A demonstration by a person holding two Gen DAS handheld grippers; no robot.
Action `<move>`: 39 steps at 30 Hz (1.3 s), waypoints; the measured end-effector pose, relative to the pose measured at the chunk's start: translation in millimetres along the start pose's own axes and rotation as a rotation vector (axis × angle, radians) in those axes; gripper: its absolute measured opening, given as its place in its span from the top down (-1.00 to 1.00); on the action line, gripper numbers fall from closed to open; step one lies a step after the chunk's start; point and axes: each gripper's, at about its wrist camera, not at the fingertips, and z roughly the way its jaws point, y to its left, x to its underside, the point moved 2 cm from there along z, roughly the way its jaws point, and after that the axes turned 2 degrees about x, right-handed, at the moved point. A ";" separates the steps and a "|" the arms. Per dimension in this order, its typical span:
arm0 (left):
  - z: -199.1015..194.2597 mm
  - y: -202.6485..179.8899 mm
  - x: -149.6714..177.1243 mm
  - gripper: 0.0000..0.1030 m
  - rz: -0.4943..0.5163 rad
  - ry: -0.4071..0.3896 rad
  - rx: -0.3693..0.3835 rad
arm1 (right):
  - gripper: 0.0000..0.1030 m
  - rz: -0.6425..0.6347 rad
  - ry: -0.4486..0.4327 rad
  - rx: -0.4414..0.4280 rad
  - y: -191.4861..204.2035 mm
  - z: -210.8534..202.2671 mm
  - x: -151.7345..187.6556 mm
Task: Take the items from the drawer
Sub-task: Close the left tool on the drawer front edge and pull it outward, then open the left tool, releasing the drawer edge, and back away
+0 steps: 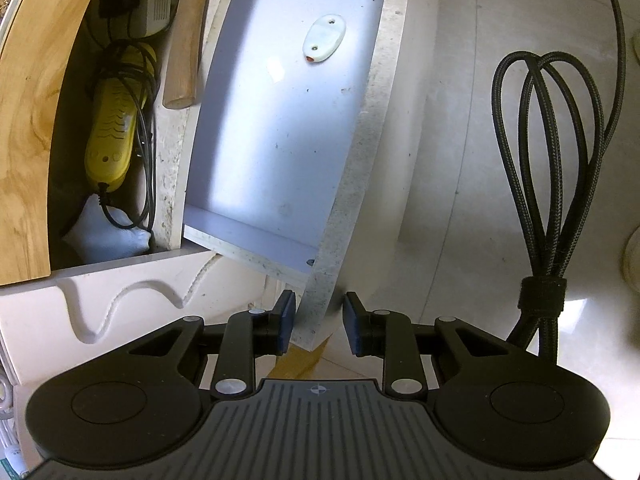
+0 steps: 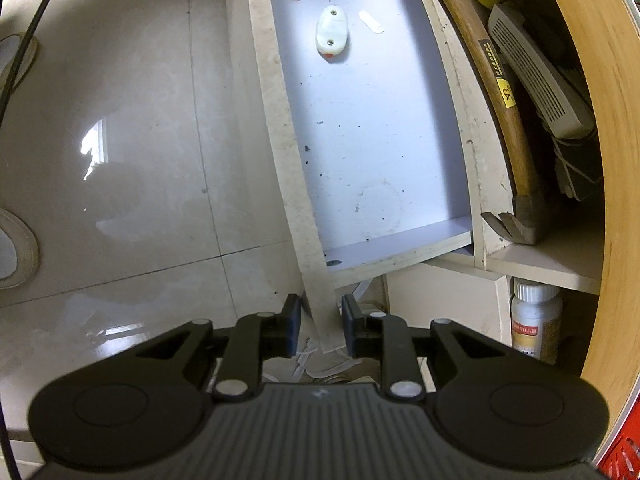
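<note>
You have one drawer (image 1: 280, 128) pulled out, and its pale blue floor carries just one thing: a small white oval fitting (image 1: 323, 38) fixed down with two screws, plus a strip of tape near it in the right wrist view. Your left gripper (image 1: 319, 322) is spread, its two blue pads (image 1: 286, 320) either side of the drawer's chipboard side wall (image 1: 352, 184); the left pad sits just beside the board and the right one stands apart from it. Your right gripper (image 2: 321, 323) is spread too, straddling that same wall from the other end without pinching it.

Beside the drawer, the open cabinet bay holds one wooden-handled hammer (image 2: 508, 120), one yellow corded device (image 1: 114, 120), one white slatted box (image 2: 540, 76) and one white bag (image 1: 108, 236). One white bottle (image 2: 534, 320) stands on the shelf below. One coiled black braided cable (image 1: 548, 152) lies on the tiled floor (image 2: 140, 140), well apart from the drawer.
</note>
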 end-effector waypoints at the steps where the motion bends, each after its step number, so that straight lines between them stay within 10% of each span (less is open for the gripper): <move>1: -0.1 0.0 0.1 0.52 -0.003 0.000 0.001 | 0.53 -0.001 0.000 0.001 0.1 -0.1 0.2; 11: -4.0 4.5 1.9 0.47 -0.070 -0.011 0.022 | 0.38 0.064 -0.029 0.004 -4.7 -2.3 4.3; 14: -4.5 4.3 1.3 0.14 -0.074 -0.027 0.004 | -0.98 0.121 -0.049 0.022 -8.8 -2.7 4.5; 17: -7.2 3.2 -1.9 -0.49 -0.057 -0.063 -0.093 | -0.99 0.128 -0.063 0.047 -9.7 0.1 1.4; 39: -23.2 5.5 -6.0 -0.51 -0.184 -0.103 -0.061 | -0.99 0.393 -0.161 -0.041 -32.4 -4.3 -1.9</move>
